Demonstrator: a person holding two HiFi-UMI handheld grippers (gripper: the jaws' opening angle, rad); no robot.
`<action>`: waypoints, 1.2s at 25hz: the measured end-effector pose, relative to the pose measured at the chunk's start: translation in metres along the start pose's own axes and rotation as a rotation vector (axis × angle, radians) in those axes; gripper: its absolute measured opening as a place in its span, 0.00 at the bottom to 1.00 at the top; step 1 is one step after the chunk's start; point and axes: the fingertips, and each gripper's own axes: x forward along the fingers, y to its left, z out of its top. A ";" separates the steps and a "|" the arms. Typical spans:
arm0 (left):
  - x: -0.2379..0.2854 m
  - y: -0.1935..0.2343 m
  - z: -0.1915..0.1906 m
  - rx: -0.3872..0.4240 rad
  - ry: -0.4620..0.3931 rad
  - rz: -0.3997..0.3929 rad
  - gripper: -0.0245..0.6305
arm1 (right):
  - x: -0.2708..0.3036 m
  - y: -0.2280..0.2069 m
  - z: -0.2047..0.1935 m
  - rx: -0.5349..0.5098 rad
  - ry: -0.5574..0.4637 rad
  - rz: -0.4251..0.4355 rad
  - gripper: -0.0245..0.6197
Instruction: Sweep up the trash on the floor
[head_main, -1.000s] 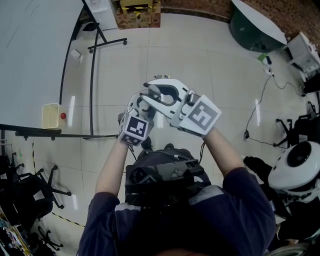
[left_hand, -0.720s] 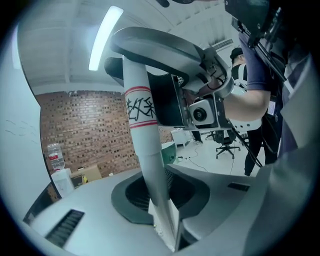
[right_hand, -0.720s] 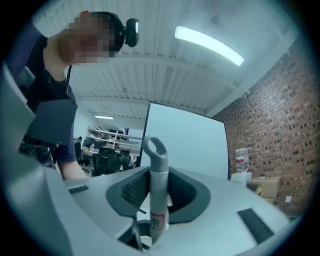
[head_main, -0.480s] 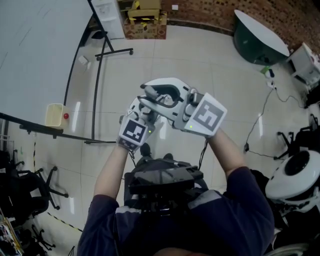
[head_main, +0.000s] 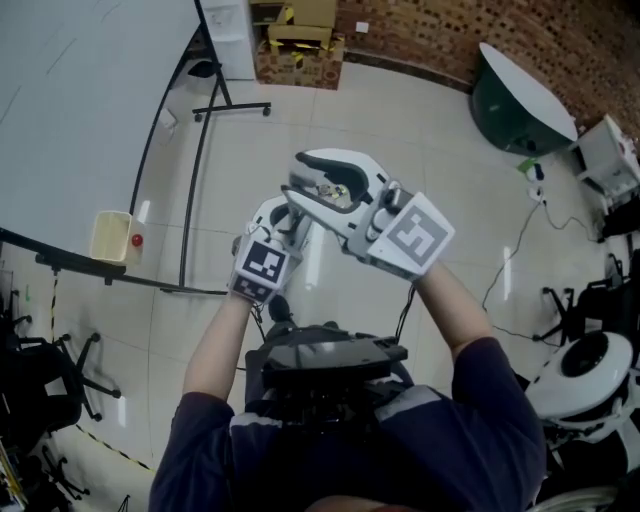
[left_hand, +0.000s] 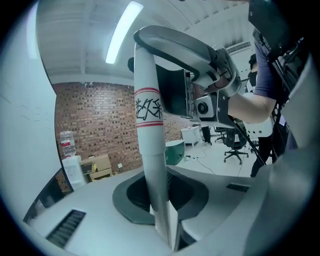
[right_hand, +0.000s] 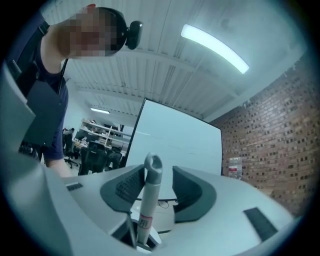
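Note:
Both grippers are held up close together in front of the person's chest. A pale grey handle (left_hand: 149, 150) with a red-lined label stands upright between the pads of my left gripper (left_hand: 160, 187), whose jaws have just been closing and now clamp it. A second grey handle (right_hand: 149, 197), ending in a hanging ring, sits between the jaws of my right gripper (right_hand: 152, 187). Those jaws have just been opening, and a gap shows beside the handle. In the head view my right gripper (head_main: 325, 185) overlaps my left gripper (head_main: 283, 222). No trash is clearly visible on the floor.
A large whiteboard (head_main: 80, 100) on a wheeled stand fills the left. A yellow tray (head_main: 108, 235) with a red ball lies by its base. Cardboard boxes (head_main: 295, 45) stand at the back, a green round table (head_main: 520, 95) at the back right. Office chairs (head_main: 60, 390) and floor cables (head_main: 510, 270) flank the person.
Both grippers have risen a little, still held together. The right gripper's jaws stand wider apart than before. The head view has tilted to show more of the back wall.

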 end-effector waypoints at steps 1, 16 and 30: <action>-0.002 0.011 -0.006 -0.017 0.007 0.006 0.09 | 0.009 -0.004 -0.001 0.022 -0.007 0.000 0.36; -0.030 0.162 -0.094 -0.135 0.065 0.101 0.09 | 0.186 0.001 -0.061 -0.132 0.148 0.228 0.19; -0.042 0.264 -0.192 -0.381 0.221 0.398 0.30 | 0.277 -0.034 -0.159 -0.010 0.218 0.623 0.18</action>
